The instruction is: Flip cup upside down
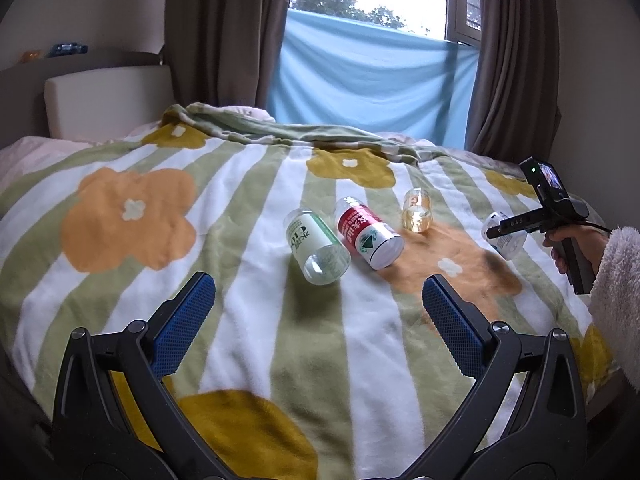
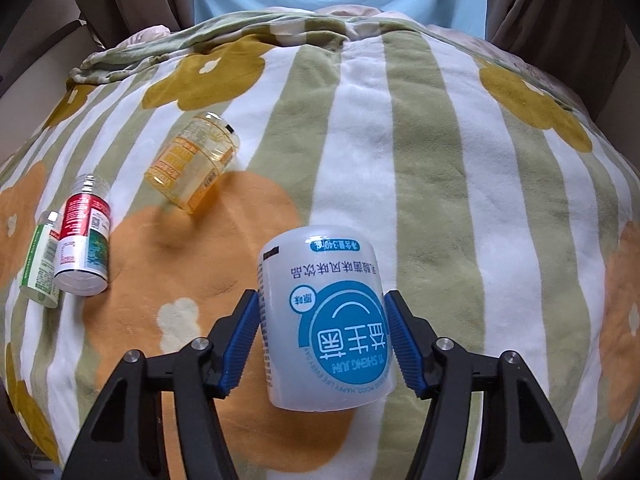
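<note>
Blue fingers point(image 2: 244, 340) flanking white cup point(image 2: 324, 320)

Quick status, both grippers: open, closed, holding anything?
Left gripper: open, holding nothing, above the blanket.
Right gripper: closed on the white cup with blue label, label text upside down.

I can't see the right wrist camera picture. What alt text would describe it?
The right gripper clamps a white cup with blue print that reads upside down, held over a striped, flowered blanket. To the left sit a yellow cup, a red-labelled cup and a green-labelled cup, with brown curtains behind.
</note>
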A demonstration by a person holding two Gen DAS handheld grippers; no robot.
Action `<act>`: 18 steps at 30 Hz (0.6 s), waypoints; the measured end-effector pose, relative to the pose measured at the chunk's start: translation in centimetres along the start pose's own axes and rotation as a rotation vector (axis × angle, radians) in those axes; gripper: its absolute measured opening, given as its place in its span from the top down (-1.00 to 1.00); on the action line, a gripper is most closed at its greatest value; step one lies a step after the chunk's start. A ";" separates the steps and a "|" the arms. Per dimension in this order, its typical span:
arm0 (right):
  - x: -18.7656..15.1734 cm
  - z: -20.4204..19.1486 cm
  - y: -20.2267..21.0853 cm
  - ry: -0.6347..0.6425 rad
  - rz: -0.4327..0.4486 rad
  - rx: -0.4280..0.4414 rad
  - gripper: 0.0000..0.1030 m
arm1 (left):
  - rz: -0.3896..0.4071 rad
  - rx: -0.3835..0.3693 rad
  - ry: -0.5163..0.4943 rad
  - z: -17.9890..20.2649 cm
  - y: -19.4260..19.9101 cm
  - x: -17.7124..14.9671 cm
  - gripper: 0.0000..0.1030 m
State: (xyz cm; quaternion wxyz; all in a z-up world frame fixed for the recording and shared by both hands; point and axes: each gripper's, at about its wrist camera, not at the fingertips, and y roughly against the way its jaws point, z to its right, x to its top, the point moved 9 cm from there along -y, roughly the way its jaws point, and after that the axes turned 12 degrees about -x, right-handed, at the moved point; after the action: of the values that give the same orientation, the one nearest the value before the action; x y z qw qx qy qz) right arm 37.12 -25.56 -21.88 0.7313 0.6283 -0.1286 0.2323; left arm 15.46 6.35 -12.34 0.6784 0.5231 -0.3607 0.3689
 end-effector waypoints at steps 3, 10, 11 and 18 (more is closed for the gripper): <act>-0.9 -1.8 3.4 0.006 0.040 0.050 -0.14 | 0.012 -0.001 0.002 0.1 0.7 0.2 -1.00; -7.3 -7.8 10.1 -0.070 0.086 0.245 -0.14 | 0.051 -0.017 0.016 0.4 2.4 1.1 -1.00; -8.2 -8.6 10.4 -0.081 0.088 0.252 -0.14 | 0.052 -0.019 0.014 0.5 2.6 1.1 -1.00; -12.3 -13.1 9.7 -0.093 0.077 0.222 -0.14 | 0.091 -0.021 0.009 0.8 4.7 1.7 -1.00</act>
State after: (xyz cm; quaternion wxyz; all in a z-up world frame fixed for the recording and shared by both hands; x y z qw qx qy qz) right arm 20.33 -13.90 -21.73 0.6409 0.7101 -0.1600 0.2436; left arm 12.08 6.62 -8.57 0.6678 0.4975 -0.3849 0.3980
